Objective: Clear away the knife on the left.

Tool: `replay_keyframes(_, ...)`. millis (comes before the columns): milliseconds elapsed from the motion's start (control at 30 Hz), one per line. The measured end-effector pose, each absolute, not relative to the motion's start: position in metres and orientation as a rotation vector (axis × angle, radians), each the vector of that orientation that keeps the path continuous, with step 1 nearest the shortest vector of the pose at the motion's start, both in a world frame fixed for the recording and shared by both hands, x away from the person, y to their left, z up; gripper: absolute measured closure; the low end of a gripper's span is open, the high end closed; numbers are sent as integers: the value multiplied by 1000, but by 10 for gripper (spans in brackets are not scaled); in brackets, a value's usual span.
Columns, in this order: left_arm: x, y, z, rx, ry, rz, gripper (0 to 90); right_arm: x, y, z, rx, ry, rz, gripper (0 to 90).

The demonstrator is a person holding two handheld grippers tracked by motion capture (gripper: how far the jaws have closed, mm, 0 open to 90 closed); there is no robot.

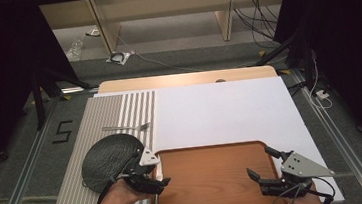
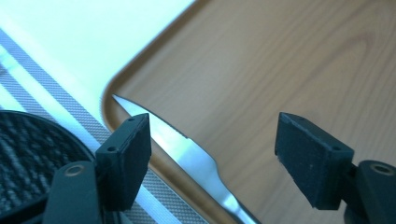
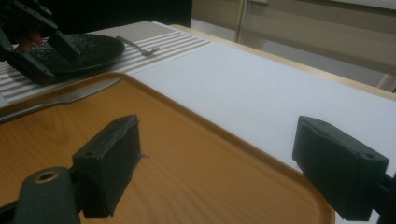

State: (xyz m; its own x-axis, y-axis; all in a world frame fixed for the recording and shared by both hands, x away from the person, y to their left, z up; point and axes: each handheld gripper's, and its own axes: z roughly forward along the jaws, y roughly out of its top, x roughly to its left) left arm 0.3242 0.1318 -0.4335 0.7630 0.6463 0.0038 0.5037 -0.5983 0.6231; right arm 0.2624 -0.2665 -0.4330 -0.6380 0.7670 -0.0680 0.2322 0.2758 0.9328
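Note:
A wooden tray (image 1: pixel 211 179) lies at the table's near edge. A table knife (image 2: pixel 187 150) rests along the tray's left side with its blade tip near the corner; it is also seen as the knife (image 3: pixel 70 97) in the right gripper view. My left gripper (image 1: pixel 157 174) hovers open just above the knife (image 2: pixel 215 144), one jaw on each side of the blade and neither touching it. My right gripper (image 1: pixel 260 162) stands open over the tray's right part (image 3: pixel 219 149) with nothing between its jaws.
A black plate (image 1: pixel 110 156) sits on a striped placemat (image 1: pixel 100 120) left of the tray, with a fork (image 1: pixel 126 128) beyond it. A white mat (image 1: pixel 220 111) covers the table's middle and right.

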Motion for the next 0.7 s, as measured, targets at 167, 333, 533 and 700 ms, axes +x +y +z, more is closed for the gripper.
replay_keyframes(167,327,139,-429,2309,870,328,251,263,-268,-433,904,2033,1354,161)
replay_keyframes(333,330,148,-427,2279,881,350,241,263,-269,-433,903,2021,1376,161)
replay_keyframes(533,333,158,-425,2246,908,374,232,262,-269,-432,904,2024,1368,161)
replay_keyframes(700,337,167,-423,2231,921,403,231,263,-267,-433,891,2020,1376,161)
